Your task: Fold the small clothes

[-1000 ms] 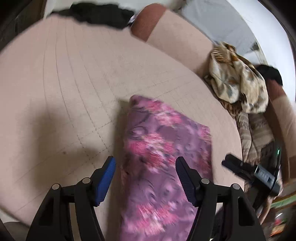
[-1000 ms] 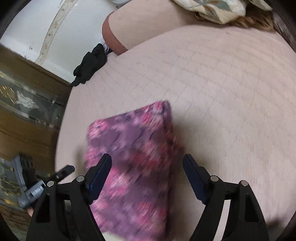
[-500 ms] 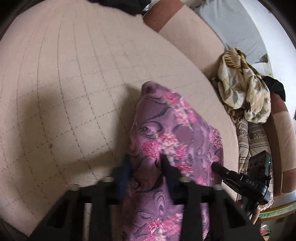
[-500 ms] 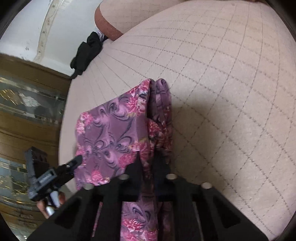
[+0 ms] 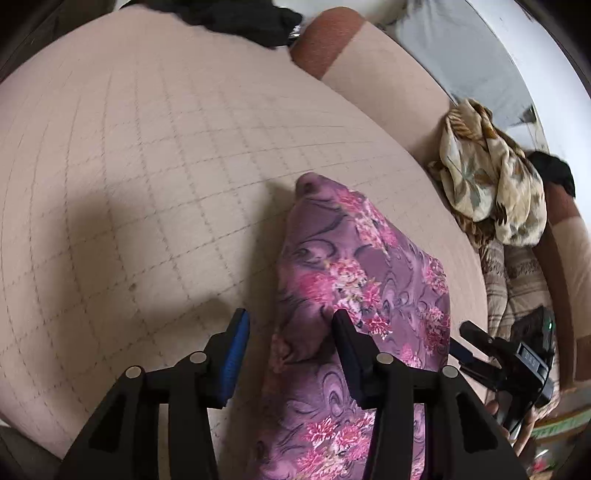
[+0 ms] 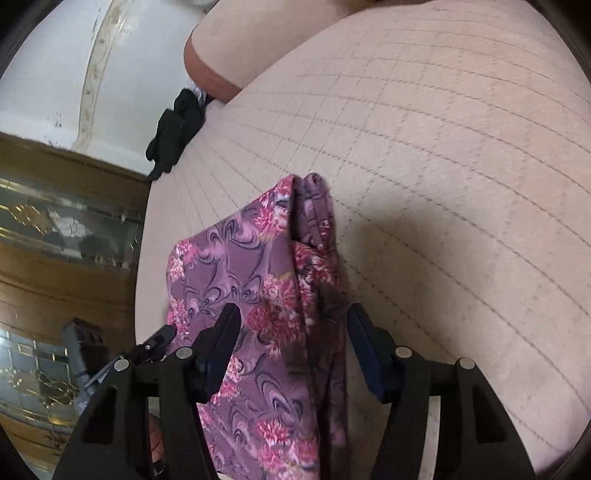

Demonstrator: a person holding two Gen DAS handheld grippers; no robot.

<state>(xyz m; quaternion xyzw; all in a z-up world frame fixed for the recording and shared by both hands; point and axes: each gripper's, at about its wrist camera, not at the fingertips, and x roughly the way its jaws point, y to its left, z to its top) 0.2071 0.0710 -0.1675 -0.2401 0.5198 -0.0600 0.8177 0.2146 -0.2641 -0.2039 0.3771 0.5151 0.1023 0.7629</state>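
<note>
A purple garment with pink flowers [image 5: 362, 280] lies folded in a long strip on the beige quilted cushion [image 5: 147, 166]. It also shows in the right wrist view [image 6: 258, 266]. My left gripper [image 5: 291, 343] is open, its jaws either side of the garment's left edge, which is bunched between them. My right gripper [image 6: 291, 339] is open, its jaws either side of the garment's doubled right edge. Each gripper shows in the other's view, the right one [image 5: 495, 362] at the garment's right side, the left one [image 6: 122, 354] at its left.
A black cloth [image 5: 236, 18] lies at the cushion's far edge, also in the right wrist view [image 6: 177, 129]. A cream floral cloth [image 5: 491, 184] is heaped on the sofa at the right. A wooden and glass cabinet [image 6: 55, 258] stands beyond the cushion's left edge.
Both grippers closed on the garment's edges half a second ago and have now opened and let go. The garment rests on the cushion.
</note>
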